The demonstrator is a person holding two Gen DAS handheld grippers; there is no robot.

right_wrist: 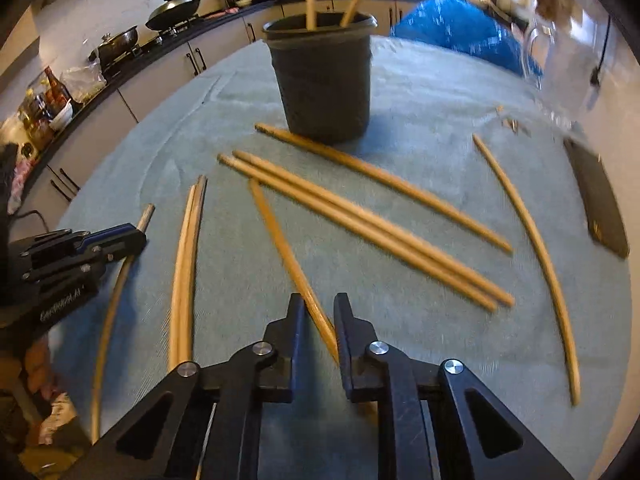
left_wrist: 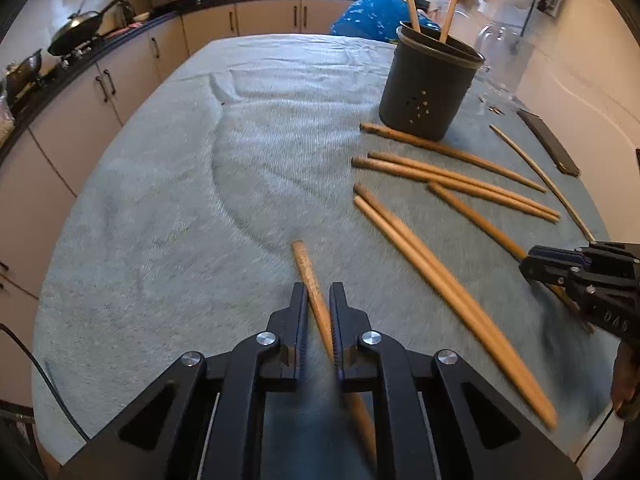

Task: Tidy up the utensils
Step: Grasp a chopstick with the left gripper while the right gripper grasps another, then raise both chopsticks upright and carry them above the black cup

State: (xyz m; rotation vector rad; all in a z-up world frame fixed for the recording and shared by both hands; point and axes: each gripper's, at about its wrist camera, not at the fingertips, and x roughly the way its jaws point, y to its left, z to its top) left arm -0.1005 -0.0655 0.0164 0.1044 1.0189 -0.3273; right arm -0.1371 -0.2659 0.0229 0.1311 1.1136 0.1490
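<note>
- Left wrist view, at 6 o'clock: the left gripper [left_wrist: 318, 300], black with two fingers, is clamped on one tan wooden chopstick [left_wrist: 310, 276], which runs between its jaws and points toward 12 o'clock.
- On the grey-green towel-covered table [left_wrist: 180, 200], from 3 to 5 o'clock, seven more loose wooden chopsticks [left_wrist: 452, 178] lie scattered: eight on the cloth in all.
- At 1 o'clock a dark grey round holder with small drain holes [left_wrist: 428, 88] stands upright, with two chopsticks standing inside it.
- At 4 o'clock the right gripper [left_wrist: 530, 266] is closed on the end of a chopstick lying on the cloth; a hand shows below it.
- Only this view shows the drain holes.
- Right wrist view, at 9 o'clock: the left gripper [right_wrist: 136, 236] grips its chopstick, a person's fingers behind it.
- At 6 o'clock the right gripper [right_wrist: 320, 308] is clamped on a chopstick [right_wrist: 280, 240] angled toward 11 o'clock.
- At 12 o'clock the holder [right_wrist: 324, 84] stands just behind the loose chopsticks.
- At 3 o'clock a flat dark rectangular slab [right_wrist: 600, 208] lies by the table's edge.
- Both grippers point steeply down at the table.
</note>
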